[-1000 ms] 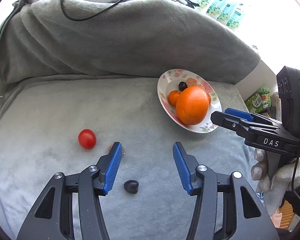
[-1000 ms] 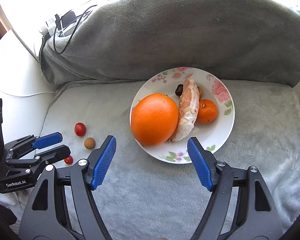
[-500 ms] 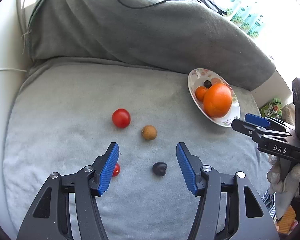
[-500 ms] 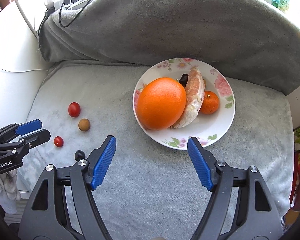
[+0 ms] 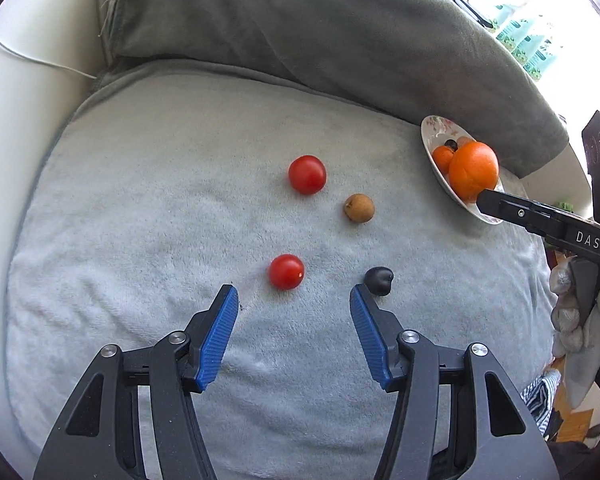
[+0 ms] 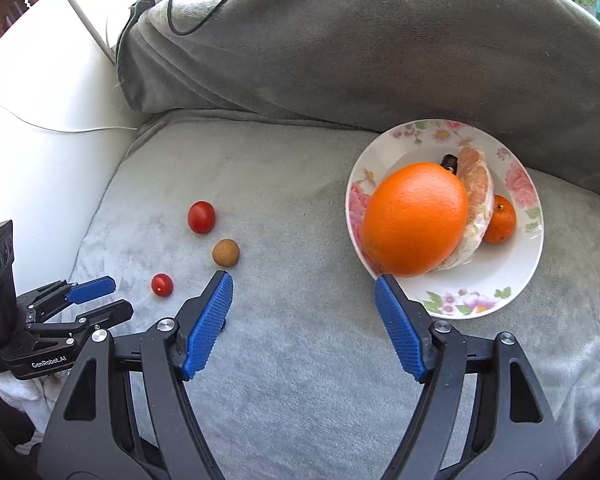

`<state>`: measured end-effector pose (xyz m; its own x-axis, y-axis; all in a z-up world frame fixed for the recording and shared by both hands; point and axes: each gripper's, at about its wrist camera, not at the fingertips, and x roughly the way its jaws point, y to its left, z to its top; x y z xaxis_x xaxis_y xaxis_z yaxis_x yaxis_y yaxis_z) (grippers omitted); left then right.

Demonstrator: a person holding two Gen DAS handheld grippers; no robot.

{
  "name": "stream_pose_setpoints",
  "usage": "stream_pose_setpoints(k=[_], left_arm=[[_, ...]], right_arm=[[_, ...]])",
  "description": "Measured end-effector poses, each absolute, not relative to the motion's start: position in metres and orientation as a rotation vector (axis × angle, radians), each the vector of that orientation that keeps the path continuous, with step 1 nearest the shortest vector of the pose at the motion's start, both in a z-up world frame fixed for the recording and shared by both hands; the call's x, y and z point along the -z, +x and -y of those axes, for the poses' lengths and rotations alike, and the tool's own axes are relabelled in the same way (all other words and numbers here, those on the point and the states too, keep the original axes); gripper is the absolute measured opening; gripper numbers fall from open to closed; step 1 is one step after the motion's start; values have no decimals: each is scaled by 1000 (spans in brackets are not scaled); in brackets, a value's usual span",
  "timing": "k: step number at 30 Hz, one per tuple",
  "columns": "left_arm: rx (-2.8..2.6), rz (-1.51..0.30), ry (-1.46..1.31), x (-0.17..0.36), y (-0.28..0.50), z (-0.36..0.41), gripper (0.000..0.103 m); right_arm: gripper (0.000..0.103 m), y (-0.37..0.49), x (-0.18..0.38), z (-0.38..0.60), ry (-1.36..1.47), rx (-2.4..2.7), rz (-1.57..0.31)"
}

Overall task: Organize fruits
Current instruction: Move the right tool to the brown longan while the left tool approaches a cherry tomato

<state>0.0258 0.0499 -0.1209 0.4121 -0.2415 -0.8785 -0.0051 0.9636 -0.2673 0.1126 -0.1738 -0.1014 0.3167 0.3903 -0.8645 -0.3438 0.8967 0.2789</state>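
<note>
On the grey cushion lie a large red tomato (image 5: 307, 174), a brown longan (image 5: 359, 208), a small red tomato (image 5: 286, 271) and a dark fruit (image 5: 378, 280). My left gripper (image 5: 294, 294) hovers just short of the small tomato. Its jaws are closing with nothing between the pads, and the dark fruit sits beside the right fingertip. The floral plate (image 6: 512, 272) holds a big orange (image 6: 416, 218), a peeled citrus segment (image 6: 476, 184), a mandarin (image 6: 500, 220) and a dark fruit (image 6: 449, 162). My right gripper (image 6: 303, 280) is open and empty, with its right tip at the plate's near rim.
A folded grey blanket (image 6: 380, 48) rises behind the cushion (image 5: 160, 200), with cables on top. A white surface (image 6: 40, 152) with a thin cord borders the cushion on the left. A gloved hand (image 5: 580, 320) holds the right gripper at the cushion's right edge.
The left gripper has swung left over the loose fruits, so the small tomato now lies just ahead of its tips. The right gripper has shifted left, and the plate sits further right in its view.
</note>
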Motion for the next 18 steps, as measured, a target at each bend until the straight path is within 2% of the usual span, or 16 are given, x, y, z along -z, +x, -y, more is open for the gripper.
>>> stream_pose_setpoints(k=[3, 6, 9, 18], left_arm=[[151, -1147, -258, 124, 26, -53, 46], [151, -1156, -258, 128, 27, -54, 45], [157, -1165, -263, 130, 30, -53, 39], [168, -1184, -300, 140, 39, -54, 37]], right_arm=[[73, 114, 105, 162, 27, -515, -1156], [67, 116, 111, 151, 13, -545, -1172], [62, 118, 116, 143, 0, -567, -1185], [49, 128, 131, 111, -66, -644, -1220]])
